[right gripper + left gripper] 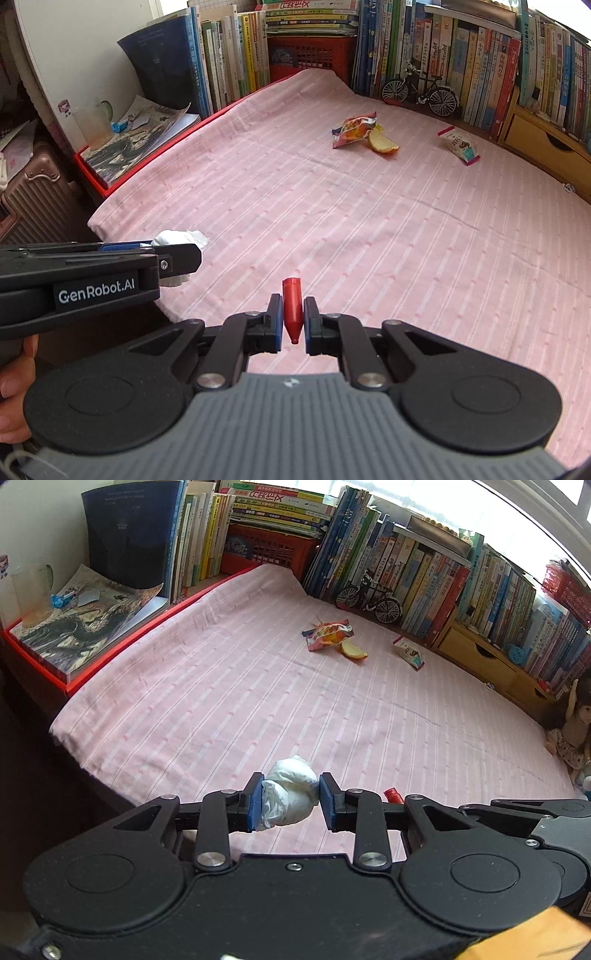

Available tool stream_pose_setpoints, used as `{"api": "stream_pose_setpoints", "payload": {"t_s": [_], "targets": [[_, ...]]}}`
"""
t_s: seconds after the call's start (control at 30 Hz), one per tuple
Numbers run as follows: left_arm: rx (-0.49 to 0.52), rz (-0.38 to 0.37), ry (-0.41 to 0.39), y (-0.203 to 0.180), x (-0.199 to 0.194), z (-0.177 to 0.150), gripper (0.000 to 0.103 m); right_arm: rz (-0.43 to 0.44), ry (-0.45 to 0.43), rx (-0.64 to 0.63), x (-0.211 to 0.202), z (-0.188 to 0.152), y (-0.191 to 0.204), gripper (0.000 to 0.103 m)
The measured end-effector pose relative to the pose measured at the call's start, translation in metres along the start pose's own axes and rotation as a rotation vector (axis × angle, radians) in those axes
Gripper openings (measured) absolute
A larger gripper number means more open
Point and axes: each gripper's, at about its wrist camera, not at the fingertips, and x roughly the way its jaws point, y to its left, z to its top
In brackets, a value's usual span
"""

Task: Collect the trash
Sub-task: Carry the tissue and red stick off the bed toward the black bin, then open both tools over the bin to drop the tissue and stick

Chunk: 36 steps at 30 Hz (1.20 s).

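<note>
My left gripper point(290, 800) is shut on a crumpled white tissue point(291, 794), held above the near edge of the pink striped cloth point(258, 701). My right gripper point(293, 319) is shut on a small red pointed cap point(291, 310); that cap's tip point(392, 796) peeks out beside the left gripper. In the right wrist view the left gripper point(162, 251) comes in from the left with the tissue point(177, 238). Far across the cloth lie a colourful snack wrapper point(327, 633), an orange peel point(353, 651) and a white snack packet point(409, 652).
Rows of books point(424, 565), a red crate point(269, 548), a model bicycle point(369, 598) and wooden drawers point(476, 653) line the far side. Magazines and a glass point(31, 590) sit at the left. A doll point(570, 734) sits at the right edge, a suitcase point(33, 199) beside the table.
</note>
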Motion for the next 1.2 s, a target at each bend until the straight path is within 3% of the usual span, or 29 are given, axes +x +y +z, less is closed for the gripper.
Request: {"api": "stream_pose_setpoints", "payload": {"t_s": [0.67, 0.97, 1.2], "targets": [[-0.024, 0.051, 0.206, 0.073, -0.007, -0.096, 0.03, 0.034, 0.158, 0.04, 0.025, -0.086, 0.076, 0.015], [-0.064, 0.067, 0.375, 0.095, 0.015, -0.128, 0.03, 0.026, 0.219, 0.103, 0.038, -0.102, 0.075, 0.015], [-0.063, 0.076, 0.426, 0.101, 0.026, -0.139, 0.03, 0.013, 0.258, 0.105, 0.046, -0.105, 0.073, 0.015]]}}
